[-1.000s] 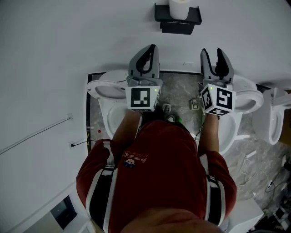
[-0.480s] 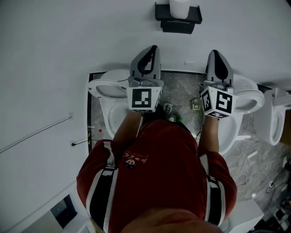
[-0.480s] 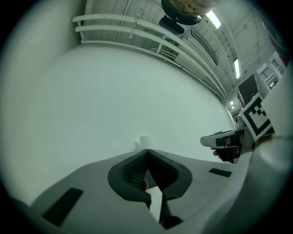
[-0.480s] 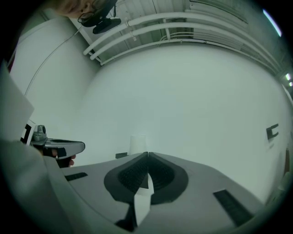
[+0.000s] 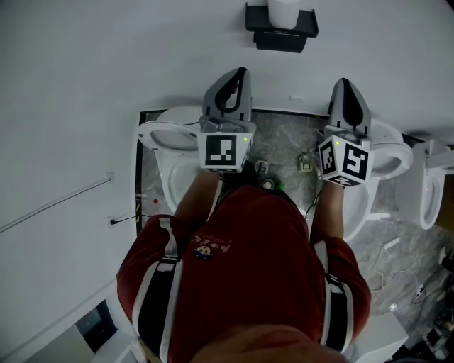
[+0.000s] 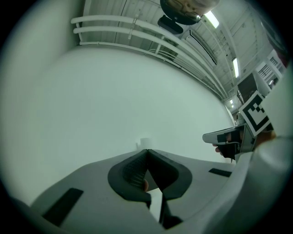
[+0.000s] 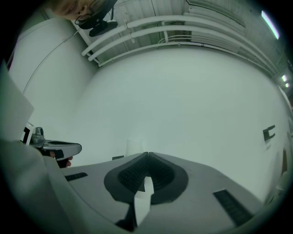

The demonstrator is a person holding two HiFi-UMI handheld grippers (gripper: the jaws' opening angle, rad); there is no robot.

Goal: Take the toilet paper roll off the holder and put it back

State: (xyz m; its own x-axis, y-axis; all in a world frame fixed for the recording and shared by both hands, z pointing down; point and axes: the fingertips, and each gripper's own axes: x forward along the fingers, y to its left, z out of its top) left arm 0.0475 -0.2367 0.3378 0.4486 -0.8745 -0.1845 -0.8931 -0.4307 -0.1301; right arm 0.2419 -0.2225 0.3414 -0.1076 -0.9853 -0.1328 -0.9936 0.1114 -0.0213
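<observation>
Head view, with both gripper views. The toilet paper roll point(image 5: 286, 10) sits on its black holder point(image 5: 264, 21) on the white wall point(image 5: 106, 71), at the 12 o'clock edge of the head view, untouched and well apart from both tools.

The left tongs point(image 5: 240, 73) and the right tongs point(image 5: 344, 82) point toward the wall, side by side. Both are clenched tip to tip on nothing, as each gripper view confirms.

From the left tongs the roll lies at about 1 o'clock, and from the right tongs at about 11 o'clock, so it stands between their two lines.

In the left gripper view the roll point(image 6: 145, 142) appears straight over the closed tips point(image 6: 146, 151). In the right gripper view it point(image 7: 134, 146) sits slightly toward 11 o'clock of the tips point(image 7: 147, 154).

The roll's long axis appears upright.

The left tongs look the better aligned and marginally nearer. Either pair must release its jaws before closing round the roll.
</observation>
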